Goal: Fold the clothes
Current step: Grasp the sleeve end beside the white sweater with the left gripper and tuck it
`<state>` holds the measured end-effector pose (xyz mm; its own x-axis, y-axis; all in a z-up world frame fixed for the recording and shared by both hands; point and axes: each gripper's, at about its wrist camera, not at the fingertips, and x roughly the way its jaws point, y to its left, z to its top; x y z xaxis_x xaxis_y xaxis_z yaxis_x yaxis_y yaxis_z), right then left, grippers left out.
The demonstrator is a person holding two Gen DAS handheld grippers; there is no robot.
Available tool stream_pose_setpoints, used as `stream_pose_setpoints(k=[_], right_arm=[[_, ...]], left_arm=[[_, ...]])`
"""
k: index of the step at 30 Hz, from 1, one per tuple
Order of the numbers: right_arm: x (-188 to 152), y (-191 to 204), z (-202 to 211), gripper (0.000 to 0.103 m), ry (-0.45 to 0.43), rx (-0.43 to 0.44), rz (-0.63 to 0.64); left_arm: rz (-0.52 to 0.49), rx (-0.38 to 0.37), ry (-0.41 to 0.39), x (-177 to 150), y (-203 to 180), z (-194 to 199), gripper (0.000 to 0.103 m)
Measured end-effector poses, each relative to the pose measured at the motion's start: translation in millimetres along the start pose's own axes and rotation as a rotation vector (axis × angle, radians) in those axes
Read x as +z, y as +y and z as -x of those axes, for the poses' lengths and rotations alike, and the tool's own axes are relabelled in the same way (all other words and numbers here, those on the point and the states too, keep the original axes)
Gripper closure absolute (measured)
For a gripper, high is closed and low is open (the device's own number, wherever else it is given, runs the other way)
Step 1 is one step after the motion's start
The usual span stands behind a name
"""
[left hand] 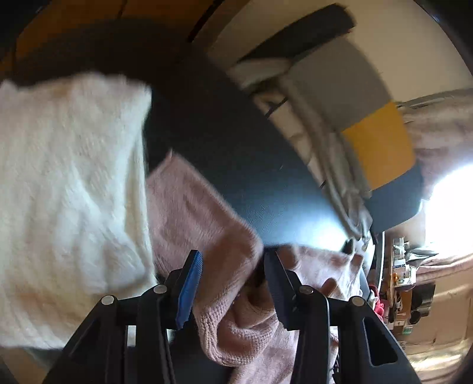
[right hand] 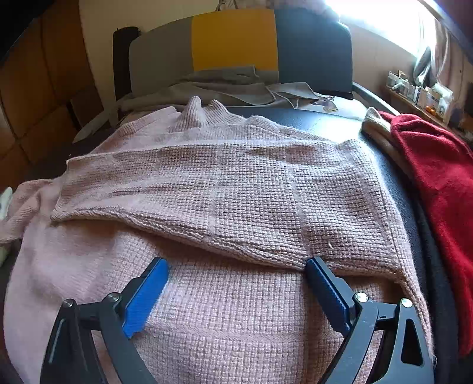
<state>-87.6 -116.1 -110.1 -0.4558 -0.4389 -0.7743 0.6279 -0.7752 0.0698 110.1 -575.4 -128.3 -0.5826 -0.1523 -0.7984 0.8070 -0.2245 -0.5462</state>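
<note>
light: daylight, window (right hand: pixel 381 17) blown out | left view motion-blurred | right view sharp | fisheye edges bent, dark

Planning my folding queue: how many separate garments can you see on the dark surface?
5: pink sweater centre, red one right with beige beside, grey behind, white left. More may be hidden.

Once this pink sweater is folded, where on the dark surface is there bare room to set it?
Bare dark surface shows beyond the pink sweater, bordered by the grey garment behind and the red garment at right. In the left wrist view a bare strip runs past the white knit. The near side is covered.
</note>
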Motion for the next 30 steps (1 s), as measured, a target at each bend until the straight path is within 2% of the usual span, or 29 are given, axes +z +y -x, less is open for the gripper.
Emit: stream_pose_setpoints(k=[4,8,11,16,18,20,21,22,30], right_arm=[[0,-1,0,0.000,0.000,0.029,-0.006],[0,-2,0,0.000,-0.003,0.043,-0.011],[0,-5,1,0.000,-0.008,0.058,-0.020],[-1,-7,2,0.000,-0.013,0.075,-0.027],[-1,-7,2,0.000,-0.015,0.080,-0.029],[-1,-7,2,0.000,-0.016,0.082,-0.030],[-1,-7,2,0.000,-0.016,0.082,-0.030],[-1,-7,2,0.000,-0.017,0.083,-0.030],[-1,-7,2,0.000,-0.013,0.078,-0.022]], left_arm=[[0.100,0.068,0.061,1,7,-24,0.059],[0.195,0.140,0.119,2,14,-49,0.058],[0.213,0.238,0.112,3,12,-70,0.058],[0.273,0.258,0.011,4,3,-80,0.044],[0.277,0.273,-0.017,0,1,-82,0.045],[0.268,0.271,-0.033,-3,0,-83,0.060],[0.267,0.261,-0.040,-4,1,-84,0.088],[0.266,0.250,-0.047,-6,2,-85,0.099],[0.218,0.210,-0.105,-17,-2,-82,0.099]])
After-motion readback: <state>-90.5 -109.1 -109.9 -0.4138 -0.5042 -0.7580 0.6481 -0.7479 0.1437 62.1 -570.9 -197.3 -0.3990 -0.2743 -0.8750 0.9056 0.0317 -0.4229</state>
